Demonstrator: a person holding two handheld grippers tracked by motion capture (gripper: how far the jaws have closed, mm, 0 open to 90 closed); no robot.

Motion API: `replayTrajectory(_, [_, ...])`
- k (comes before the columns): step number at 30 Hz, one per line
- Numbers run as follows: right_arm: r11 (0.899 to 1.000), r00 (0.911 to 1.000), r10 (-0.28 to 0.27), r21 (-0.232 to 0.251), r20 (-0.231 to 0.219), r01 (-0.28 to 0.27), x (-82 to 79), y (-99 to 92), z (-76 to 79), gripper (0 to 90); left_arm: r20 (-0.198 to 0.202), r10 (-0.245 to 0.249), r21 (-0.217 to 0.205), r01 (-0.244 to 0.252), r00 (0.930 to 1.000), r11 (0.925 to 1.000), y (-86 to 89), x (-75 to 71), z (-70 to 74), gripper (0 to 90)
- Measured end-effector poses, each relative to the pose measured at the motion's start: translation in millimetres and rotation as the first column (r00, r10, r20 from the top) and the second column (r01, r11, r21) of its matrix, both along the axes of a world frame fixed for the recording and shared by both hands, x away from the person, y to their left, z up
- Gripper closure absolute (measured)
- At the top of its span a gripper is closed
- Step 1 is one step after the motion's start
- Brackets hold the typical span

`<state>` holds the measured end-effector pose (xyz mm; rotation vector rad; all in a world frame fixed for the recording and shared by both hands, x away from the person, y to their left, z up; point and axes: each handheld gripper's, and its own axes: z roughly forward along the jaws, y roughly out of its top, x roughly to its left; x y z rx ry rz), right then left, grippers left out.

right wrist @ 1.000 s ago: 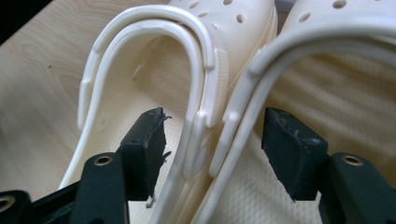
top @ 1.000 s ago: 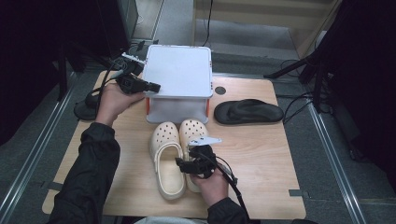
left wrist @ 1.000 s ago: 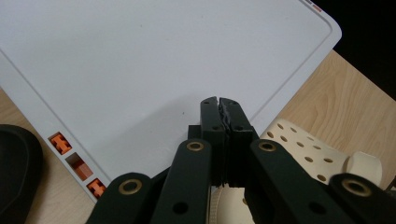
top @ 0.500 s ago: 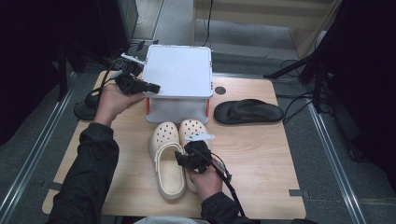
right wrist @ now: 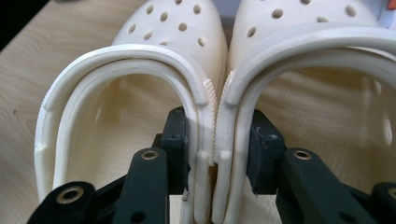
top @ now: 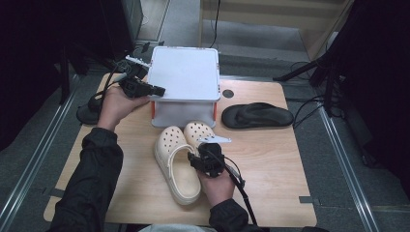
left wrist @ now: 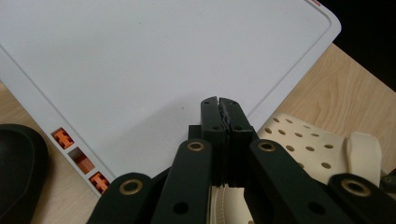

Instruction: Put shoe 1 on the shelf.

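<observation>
Two cream clogs lie side by side on the wooden table, the left clog (top: 171, 150) (right wrist: 177, 28) and the right clog (top: 197, 130) (right wrist: 303, 23). My right gripper (top: 197, 157) (right wrist: 217, 126) reaches down into them near the heels, one jaw inside each shoe. Its jaws have just been closing, and the pads press the two touching inner side walls together. My left gripper (top: 155, 90) (left wrist: 219, 105) is shut with nothing in it, its tips lying on the left edge of the white lid (top: 183, 72) (left wrist: 140, 60) of a storage box.
A black flip-flop (top: 256, 116) lies to the right of the box, near a round hole in the tabletop (top: 228, 93). Orange latches (left wrist: 81, 161) line the lid's edge. Bare wood (top: 285, 164) lies right of the clogs.
My right gripper has slid forward over the clogs' heels and its jaws have narrowed onto the inner walls. The left hand and gripper have stayed on the lid.
</observation>
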<state>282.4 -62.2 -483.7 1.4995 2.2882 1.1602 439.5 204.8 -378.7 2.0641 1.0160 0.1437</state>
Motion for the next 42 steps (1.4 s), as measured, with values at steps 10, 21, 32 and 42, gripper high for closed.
replayTrajectory(10, [1.0,0.9993,0.016,0.008,0.034,-0.016,20.9,-4.9,24.8,66.2,-0.012,0.003,-0.012,-0.003,0.9999,0.9999,1.1,-0.1,-0.6,90.0])
replayTrajectory(21, [0.998,0.9972,0.045,-0.04,0.059,-0.043,67.6,16.7,27.6,66.2,-0.018,0.004,-0.021,-0.005,0.9998,0.9998,2.0,0.1,-1.0,90.0])
replayTrajectory(32, [0.999,0.9971,-0.024,-0.034,0.073,0.026,98.4,30.0,19.8,66.2,-0.023,0.003,-0.023,-0.003,0.9997,0.9997,1.8,0.0,-0.9,89.9])
replayTrajectory(42, [0.995,0.9943,-0.087,-0.045,0.062,0.09,110.5,39.3,9.9,66.0,-0.019,0.006,-0.016,-0.007,0.9998,0.9998,1.1,-0.6,-0.7,89.9])
